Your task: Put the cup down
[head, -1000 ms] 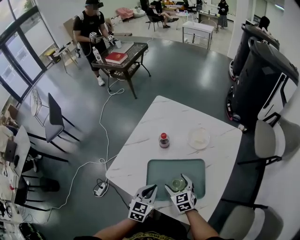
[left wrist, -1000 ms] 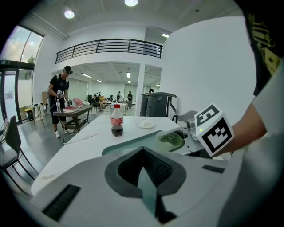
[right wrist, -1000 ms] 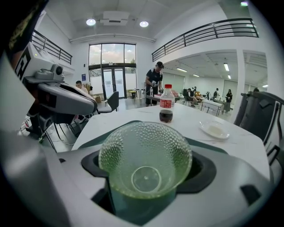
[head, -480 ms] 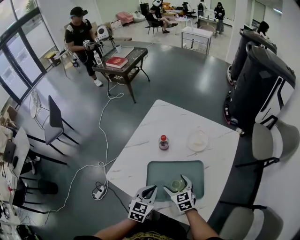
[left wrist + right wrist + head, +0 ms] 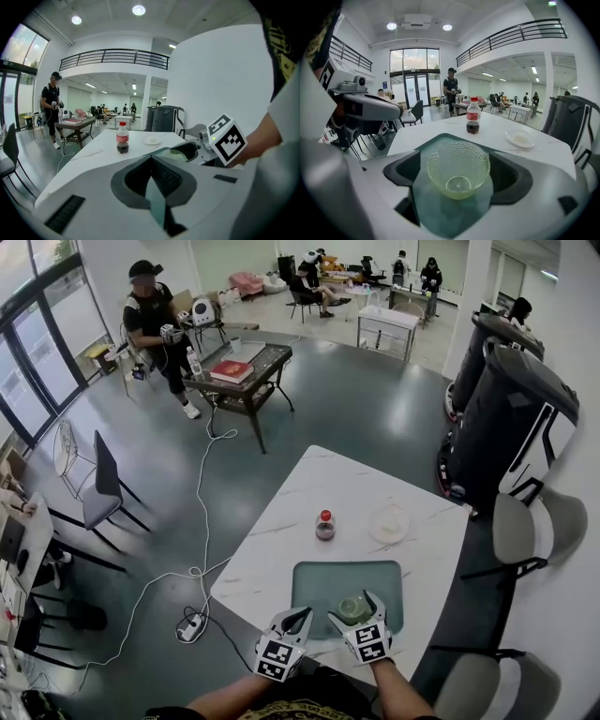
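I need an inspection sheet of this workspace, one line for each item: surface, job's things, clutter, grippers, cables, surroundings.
Surface: white marble table, teal mat at its near edge.
Job's things: pale green cup upright on the mat.
Clutter: cola bottle and white plate beyond the mat.
Grippers: right gripper has just been opening its jaws; the cup is between them, pads clear of it. Left gripper jaws together, empty.
Cables: white cable on the floor, running to a power strip.
Surroundings: person at a dark side table; grey chairs; black machines.
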{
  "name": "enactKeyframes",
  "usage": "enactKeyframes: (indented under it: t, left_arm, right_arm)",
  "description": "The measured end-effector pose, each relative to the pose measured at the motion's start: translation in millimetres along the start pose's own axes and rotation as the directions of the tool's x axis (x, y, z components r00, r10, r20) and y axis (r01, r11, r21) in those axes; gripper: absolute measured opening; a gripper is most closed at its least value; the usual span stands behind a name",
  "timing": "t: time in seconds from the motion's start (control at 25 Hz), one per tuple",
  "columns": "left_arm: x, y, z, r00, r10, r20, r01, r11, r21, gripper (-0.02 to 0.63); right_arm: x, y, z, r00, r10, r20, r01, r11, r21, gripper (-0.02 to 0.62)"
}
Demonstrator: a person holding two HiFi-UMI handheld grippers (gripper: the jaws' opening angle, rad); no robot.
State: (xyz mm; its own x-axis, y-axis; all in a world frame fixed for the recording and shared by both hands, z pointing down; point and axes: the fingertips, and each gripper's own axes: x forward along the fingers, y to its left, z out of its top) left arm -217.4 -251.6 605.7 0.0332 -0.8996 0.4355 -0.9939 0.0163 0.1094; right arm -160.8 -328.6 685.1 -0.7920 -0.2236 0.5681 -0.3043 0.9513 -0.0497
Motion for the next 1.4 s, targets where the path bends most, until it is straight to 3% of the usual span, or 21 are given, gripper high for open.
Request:
enactKeyframes:
  t: [0.52, 0.76, 0.92, 1.04, 1.12, 1.4]
  left_arm:
    - [-41, -7, 8, 0.998, -0.051, 0.045, 0.050, 0.998, 0.028, -0.005]
    - [-56, -17, 11, 0.993, -0.101, 0.056, 0.098, 0.994, 0.052, -0.005]
    - [-69, -19, 12, 0.992, -0.112, 0.063, 0.108, 0.992, 0.069, -0.005]
    - [-81, -18, 11, 0.991, -0.116, 0.070, 0.111, 0.991, 0.073, -0.005]
    - [-91, -17, 9, 0.989, -0.127, 0.079, 0.122, 0.990, 0.069, -0.005]
    - [-125, -24, -5, 0.976, -0.187, 0.108, 0.181, 0.982, 0.062, -0.005]
  right_arm:
    - [-72, 25, 41, 0.976, -0.167, 0.142, 0.160, 0.985, 0.056, 0.436]
    - [-101, 47, 49, 0.962, -0.207, 0.178, 0.193, 0.977, 0.094, 0.273]
    - [-114, 62, 51, 0.952, -0.237, 0.191, 0.219, 0.969, 0.114, 0.207]
    - [-125, 73, 53, 0.938, -0.284, 0.197, 0.265, 0.957, 0.117, 0.070]
    - [-130, 84, 53, 0.935, -0.297, 0.196, 0.276, 0.953, 0.126, 0.017]
    - [-145, 124, 42, 0.935, -0.310, 0.172, 0.288, 0.947, 0.144, 0.006]
